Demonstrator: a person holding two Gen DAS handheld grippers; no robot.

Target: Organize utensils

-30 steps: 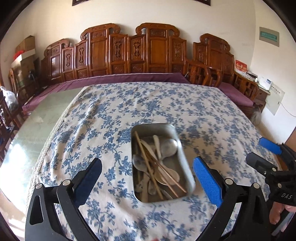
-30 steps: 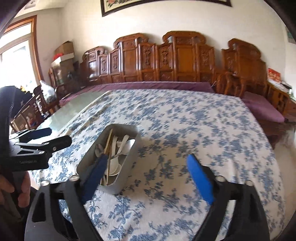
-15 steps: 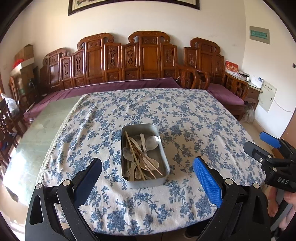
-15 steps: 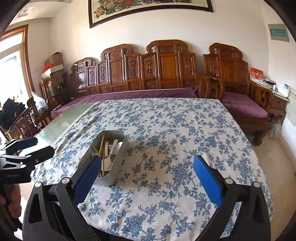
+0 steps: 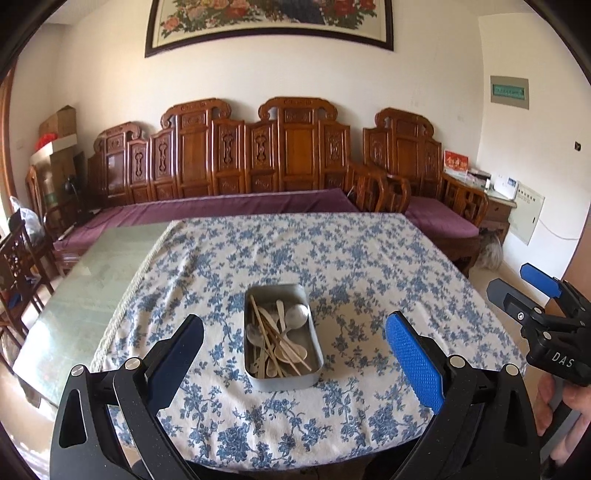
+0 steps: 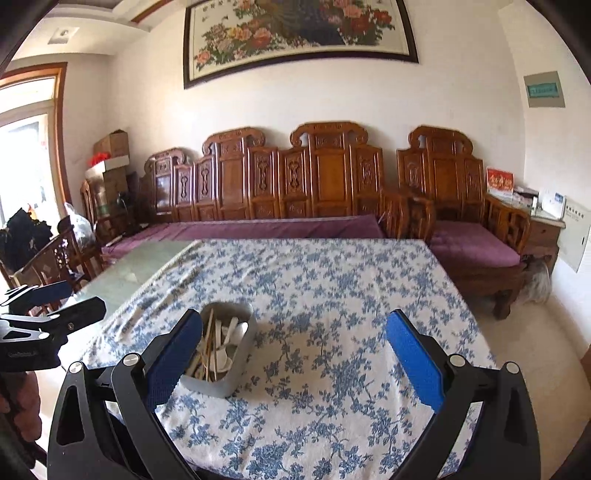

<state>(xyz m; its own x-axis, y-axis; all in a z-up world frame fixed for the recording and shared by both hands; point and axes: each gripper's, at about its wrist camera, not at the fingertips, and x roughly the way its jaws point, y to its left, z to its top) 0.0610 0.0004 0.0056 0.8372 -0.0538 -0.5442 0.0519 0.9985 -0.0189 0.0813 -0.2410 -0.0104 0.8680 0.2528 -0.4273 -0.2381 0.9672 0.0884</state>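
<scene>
- Your left gripper [image 5: 293, 354] has its jaws spread wide and holds nothing; it hangs above the near edge of the table, touching nothing.
- Your right gripper [image 6: 293, 354] is likewise spread wide and empty, held off to the right of the tin and clear of the cloth.
- In the left wrist view your right gripper also shows at the right border, its blue-padded fingers [image 5: 540, 281] parted, with part of your hand [image 5: 561, 406] on its handle.
- The metal tin [image 5: 282, 376] sits on the blue-flowered tablecloth [image 5: 369, 266] near the front edge of the table, framed between the left gripper's fingers but well ahead of them.
- Inside the tin lie the utensils in one loose heap: wooden chopsticks [image 5: 273, 339] slanting lengthwise over metal spoons [image 5: 297, 314] and pale spoons [image 5: 291, 352]. An exact count cannot be made out.
- Right of the tin and beyond it, the cloth is open as far as the far and right edges.
- Left of the cloth, its corded hem ends on a bare glass tabletop [image 5: 85, 288], with dark wooden chairs [image 5: 18, 266] close against that side.
- Past the far edge stands a carved wooden bench [image 5: 258, 155] with purple cushions, against the wall under a framed flower picture [image 5: 269, 18].
</scene>
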